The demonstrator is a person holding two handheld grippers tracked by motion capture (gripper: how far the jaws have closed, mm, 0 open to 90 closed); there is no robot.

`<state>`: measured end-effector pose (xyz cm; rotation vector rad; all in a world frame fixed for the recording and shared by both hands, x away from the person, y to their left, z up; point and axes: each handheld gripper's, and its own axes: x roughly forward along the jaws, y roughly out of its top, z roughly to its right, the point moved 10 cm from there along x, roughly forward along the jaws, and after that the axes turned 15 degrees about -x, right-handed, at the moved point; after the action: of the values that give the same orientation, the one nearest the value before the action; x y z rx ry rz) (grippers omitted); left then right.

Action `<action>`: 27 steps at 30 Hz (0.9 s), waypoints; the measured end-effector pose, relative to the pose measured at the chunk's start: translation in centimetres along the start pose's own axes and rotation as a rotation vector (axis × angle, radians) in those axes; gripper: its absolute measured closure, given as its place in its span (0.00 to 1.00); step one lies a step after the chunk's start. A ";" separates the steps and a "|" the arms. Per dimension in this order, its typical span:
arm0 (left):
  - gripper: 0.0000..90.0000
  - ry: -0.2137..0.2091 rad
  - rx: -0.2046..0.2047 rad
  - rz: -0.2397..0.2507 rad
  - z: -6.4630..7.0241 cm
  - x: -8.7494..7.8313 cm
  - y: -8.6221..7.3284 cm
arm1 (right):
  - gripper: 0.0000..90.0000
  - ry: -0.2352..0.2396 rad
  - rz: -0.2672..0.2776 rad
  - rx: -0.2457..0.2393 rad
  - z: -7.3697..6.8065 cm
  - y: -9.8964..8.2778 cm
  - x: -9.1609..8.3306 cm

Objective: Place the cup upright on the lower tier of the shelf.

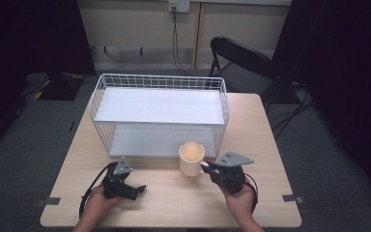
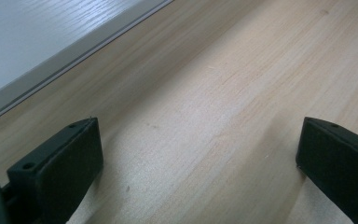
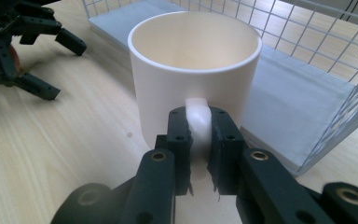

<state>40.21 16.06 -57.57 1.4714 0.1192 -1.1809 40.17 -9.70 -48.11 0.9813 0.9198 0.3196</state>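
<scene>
A cream mug (image 1: 192, 158) (image 3: 193, 70) stands upright on the wooden table just in front of the white wire rack (image 1: 159, 82). My right gripper (image 1: 207, 167) (image 3: 199, 135) is shut on the mug's handle (image 3: 198, 116), with both black pads pressed against its sides. My left gripper (image 1: 136, 189) (image 2: 200, 154) lies low over the table at the front left, its jaws wide apart with only bare wood between them. It also shows at the far left of the right gripper view as the left gripper (image 3: 70, 46), still open.
The rack's two white shelves (image 1: 159, 105) take up the middle of the table (image 1: 174, 203), and its lower shelf edge (image 3: 279, 98) lies right behind the mug. A black folding chair (image 1: 241, 63) stands beyond the far right corner.
</scene>
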 end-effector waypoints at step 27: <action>0.00 0.000 0.000 0.000 0.0 0.0 0.0 | 0.89 -0.074 0.016 0.043 1.2 1.6 2.4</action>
<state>40.21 16.06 -57.56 1.4716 0.1195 -1.1808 42.81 -8.04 -47.81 1.0341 0.8549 0.2757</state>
